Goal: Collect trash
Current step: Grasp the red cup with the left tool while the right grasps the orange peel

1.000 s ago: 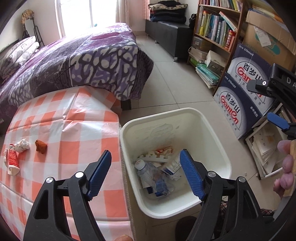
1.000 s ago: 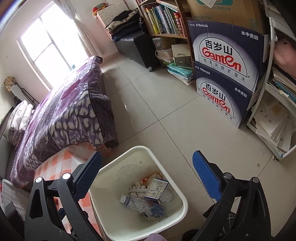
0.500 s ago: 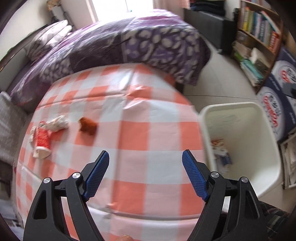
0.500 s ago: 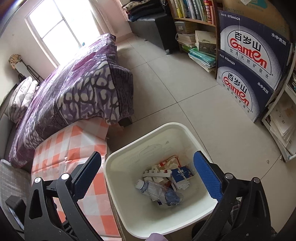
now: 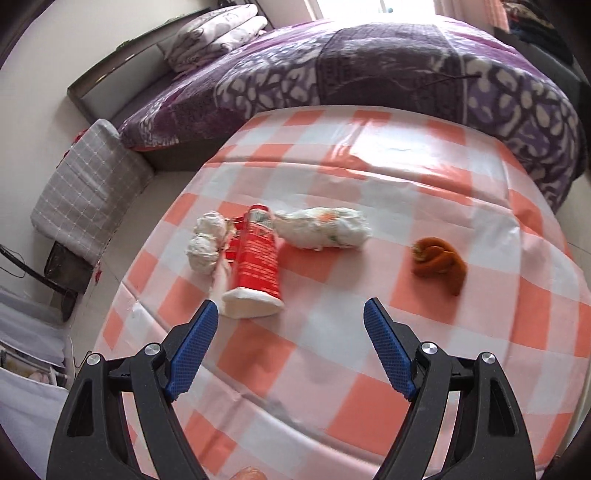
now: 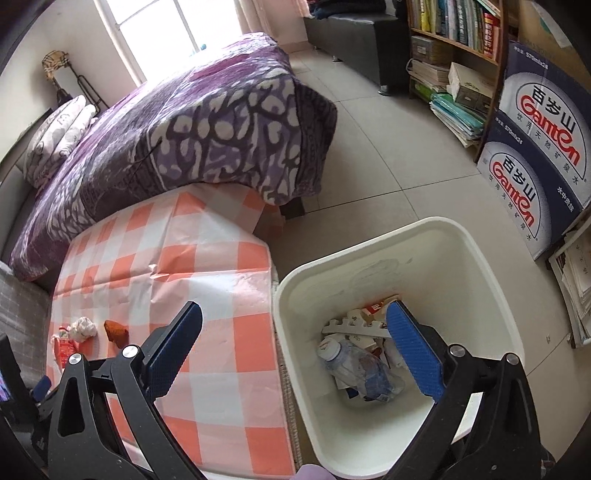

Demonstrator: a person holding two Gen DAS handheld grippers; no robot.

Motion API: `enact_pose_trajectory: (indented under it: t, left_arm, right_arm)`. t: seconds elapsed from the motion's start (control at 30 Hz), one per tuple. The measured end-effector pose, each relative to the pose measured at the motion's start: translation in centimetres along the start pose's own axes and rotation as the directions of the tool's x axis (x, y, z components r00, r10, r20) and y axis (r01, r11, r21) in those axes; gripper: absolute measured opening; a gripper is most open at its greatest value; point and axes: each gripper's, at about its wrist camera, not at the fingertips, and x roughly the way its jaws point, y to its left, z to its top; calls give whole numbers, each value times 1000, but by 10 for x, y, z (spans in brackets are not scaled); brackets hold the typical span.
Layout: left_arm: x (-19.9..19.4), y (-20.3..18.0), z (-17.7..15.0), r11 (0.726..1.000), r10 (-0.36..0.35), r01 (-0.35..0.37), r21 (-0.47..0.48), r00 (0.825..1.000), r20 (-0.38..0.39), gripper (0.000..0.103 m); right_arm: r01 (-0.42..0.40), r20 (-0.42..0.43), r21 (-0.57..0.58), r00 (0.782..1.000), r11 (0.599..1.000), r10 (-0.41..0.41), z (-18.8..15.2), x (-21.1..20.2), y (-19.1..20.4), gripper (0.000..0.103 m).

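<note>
Left gripper [image 5: 290, 314]: spread wide, nothing between the blue pads [image 5: 194, 349]; it hangs over the near part of the tabletop [image 5: 332, 369], pointing steeply down. Its left fingertip lies just beside the white end of the tube.

Right gripper [image 6: 291, 330]: spread wide, empty; it hangs over the gap between tabletop [image 6: 207, 258] and bin [image 6: 491, 295], with its right pad [image 6: 415, 350] over the bin's contents.

Tabletop: covered with an orange-and-white checked cloth, creased across the far part.

Trash on the tabletop, left wrist view, left to right:
- Two white paper wads [image 5: 207, 242], touching each other, against the tube's left side.
- Red tube [image 5: 256, 258], lying flat, its white flat end toward the gripper, narrow end far.
- Crumpled white wrapper [image 5: 325, 229] with faint orange and green marks, touching the far end of the tube on its right.
- Brown scrap [image 5: 439, 260], alone, well apart to the right of the wrapper.

Same trash in the right wrist view: tube [image 6: 64, 349], one white wad [image 6: 83, 328] and brown scrap [image 6: 116, 332], small, at the tabletop's left edge, far from the bin.

Bin: white, square with rounded corners, on the floor just beside the tabletop's right side. Contents: a crushed clear bottle [image 6: 362, 369], a white toothed plastic strip [image 6: 354, 326], a red-and-white carton [image 6: 376, 306], other bits too hidden to tell.

Surroundings: bed [image 5: 369, 74] with purple patterned cover beyond the tabletop; pillows [image 5: 218, 29] at its far left; bookshelf [image 6: 458, 37] and two blue water cartons [image 6: 535, 140] far right of the bin.
</note>
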Motion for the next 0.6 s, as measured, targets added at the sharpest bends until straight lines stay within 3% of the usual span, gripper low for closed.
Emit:
enact_pose_trajectory:
  t: [0.2,0.3,0.5,0.6]
  left_arm:
    - [36,34,8,998,42,-44,-47,998,-47,79]
    - [51,46,9,997,2,-9,-83,997,-78,79]
    - [69,58,14,990,-88,80,-113,994,-67,78]
    - [75,58,13,984,-145,137,-111,987,-74,63]
  right_arm:
    - [-16,-14,-124,1000,992,14,-12,23,56,96]
    - [-35,-19,-209,999,977,31,-20,36,88,96]
    - [-114,-38,-433,993,894,109,-43,57,151,96]
    - [-155,-47,-520,987,840,152,-55,64,175,96]
